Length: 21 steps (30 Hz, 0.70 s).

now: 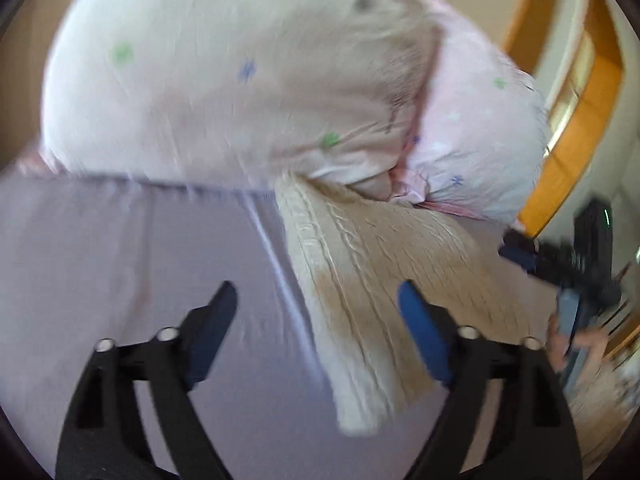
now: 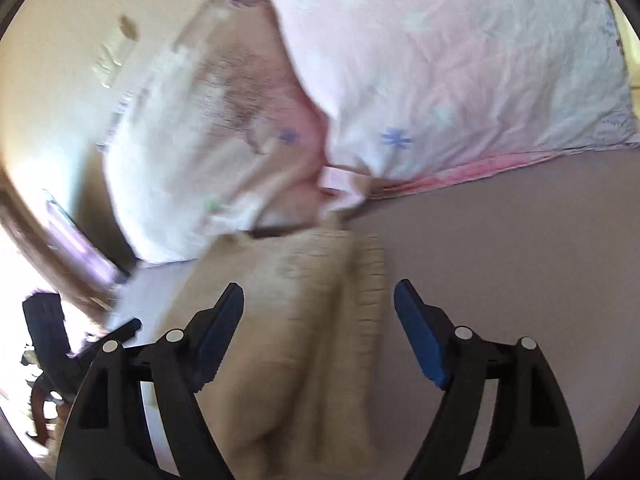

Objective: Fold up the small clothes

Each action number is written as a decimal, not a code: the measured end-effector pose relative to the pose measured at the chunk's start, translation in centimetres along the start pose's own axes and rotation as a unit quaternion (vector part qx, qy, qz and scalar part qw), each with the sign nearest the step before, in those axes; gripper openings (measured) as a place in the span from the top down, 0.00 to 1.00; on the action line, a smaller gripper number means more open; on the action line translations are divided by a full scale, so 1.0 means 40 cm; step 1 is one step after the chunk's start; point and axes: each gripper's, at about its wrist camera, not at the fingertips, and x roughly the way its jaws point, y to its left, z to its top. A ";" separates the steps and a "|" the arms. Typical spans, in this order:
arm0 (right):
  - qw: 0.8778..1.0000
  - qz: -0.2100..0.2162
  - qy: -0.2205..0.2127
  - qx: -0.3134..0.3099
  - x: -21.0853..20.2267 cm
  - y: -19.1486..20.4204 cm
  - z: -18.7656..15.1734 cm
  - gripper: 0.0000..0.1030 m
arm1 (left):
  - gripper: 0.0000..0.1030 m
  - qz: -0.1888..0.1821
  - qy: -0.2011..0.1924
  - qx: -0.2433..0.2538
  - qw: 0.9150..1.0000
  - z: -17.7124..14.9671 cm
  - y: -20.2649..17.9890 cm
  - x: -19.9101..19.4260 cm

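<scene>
**Both grippers open over the knit garment on the bed**

I see the cream knitted garment [image 1: 372, 280] lying on the lilac sheet [image 1: 120, 260], its far end tucked against the two pillows at the head of the bed. In my left wrist view it runs as a long folded strip from the pillows down toward me; motion blur hides its finer folds. In my right wrist view the same garment [image 2: 304, 320] fills the middle ground, with a ribbed edge showing on its right side.

My left gripper [image 1: 316, 304] has its fingers spread wide, holding nothing; the garment's left edge lies between them. My right gripper [image 2: 320, 300] is likewise wide apart and empty, poised above the garment.

Beyond, the left pillow [image 1: 200, 80] and the right pillow [image 1: 472, 128] overlap, both pale pink with small star prints. A wooden frame [image 1: 572, 112] stands past the bed's right edge.
</scene>
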 end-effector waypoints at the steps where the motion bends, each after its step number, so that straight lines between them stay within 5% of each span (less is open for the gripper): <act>1: 1.000 -0.014 0.012 -0.005 0.009 0.010 0.000 0.23 | 0.08 0.005 -0.004 0.010 1.000 -0.014 -0.013 -0.020; 6: 0.997 0.001 -0.025 -0.077 -0.066 0.105 -0.095 0.15 | 0.02 0.125 0.007 0.047 0.991 -0.136 -0.089 -0.074; 11: 0.991 -0.052 -0.044 -0.118 -0.143 0.136 -0.199 0.02 | 0.02 0.106 0.054 0.044 0.992 -0.200 -0.121 -0.059; 16: 0.988 -0.102 0.037 -0.112 -0.082 0.112 -0.283 0.01 | 0.02 0.138 0.103 0.047 0.984 -0.223 -0.127 0.000; 21: 0.974 -0.171 0.070 -0.132 -0.028 0.137 -0.320 0.01 | 0.02 0.148 0.118 0.039 0.981 -0.241 -0.122 0.038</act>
